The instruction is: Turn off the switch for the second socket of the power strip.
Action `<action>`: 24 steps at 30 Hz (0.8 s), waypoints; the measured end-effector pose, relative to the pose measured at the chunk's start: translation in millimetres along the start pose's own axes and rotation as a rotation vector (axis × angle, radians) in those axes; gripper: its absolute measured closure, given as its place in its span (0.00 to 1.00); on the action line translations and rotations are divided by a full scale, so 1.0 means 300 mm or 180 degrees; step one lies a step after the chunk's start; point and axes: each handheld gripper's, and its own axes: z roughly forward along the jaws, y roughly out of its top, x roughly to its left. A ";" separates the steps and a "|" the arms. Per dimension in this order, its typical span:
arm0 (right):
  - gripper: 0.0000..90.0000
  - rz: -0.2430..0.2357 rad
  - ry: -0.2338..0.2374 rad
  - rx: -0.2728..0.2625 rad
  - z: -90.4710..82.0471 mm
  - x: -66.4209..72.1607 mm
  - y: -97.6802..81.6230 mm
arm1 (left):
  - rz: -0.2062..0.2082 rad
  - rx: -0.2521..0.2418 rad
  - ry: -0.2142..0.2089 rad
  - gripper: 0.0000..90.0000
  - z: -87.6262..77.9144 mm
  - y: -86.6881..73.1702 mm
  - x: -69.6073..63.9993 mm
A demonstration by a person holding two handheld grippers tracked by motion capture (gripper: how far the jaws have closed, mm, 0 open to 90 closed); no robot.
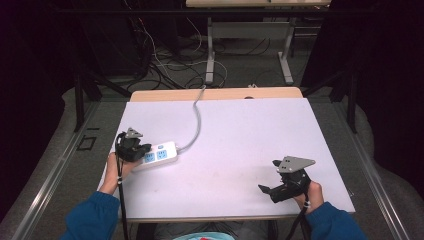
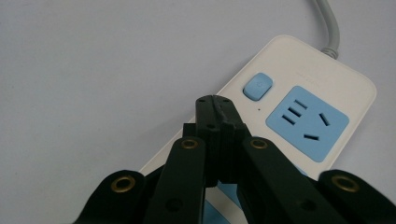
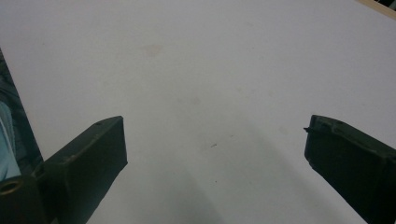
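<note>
1. Here, the power strip (image 1: 159,155) lies at the left middle of the high view on the white table (image 1: 240,140), its grey cord (image 1: 196,117) running up toward the far edge.
2. The left gripper (image 2: 215,100) sits over the strip's near end, jaws pressed together with nothing between them, tips just beside the blue button (image 2: 258,86).
3. The right gripper (image 1: 267,189) waits at the lower right, well apart from the strip, jaws wide and empty.
4. Likely risk: pressing down off-centre could tip or slide the light strip, since nothing steadies it; the closed tips might also slip off the button onto the socket (image 2: 308,122).
</note>
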 end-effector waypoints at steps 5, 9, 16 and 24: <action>0.06 0.0001 -0.0002 0.0000 0.000 0.000 0.000 | -0.0009 -0.0005 0.0003 1.00 0.000 0.000 0.000; 0.06 -0.0007 0.0002 0.0000 0.001 -0.001 0.000 | -0.0020 -0.0069 0.0038 1.00 0.005 -0.003 -0.002; 0.06 -0.0012 -0.0005 -0.0006 0.001 0.000 0.000 | -0.0017 -0.0068 0.0043 1.00 0.005 -0.003 -0.003; 0.06 -0.0010 -0.0007 -0.0004 0.001 -0.001 0.000 | -0.0035 -0.0035 -0.0029 1.00 0.001 -0.003 0.002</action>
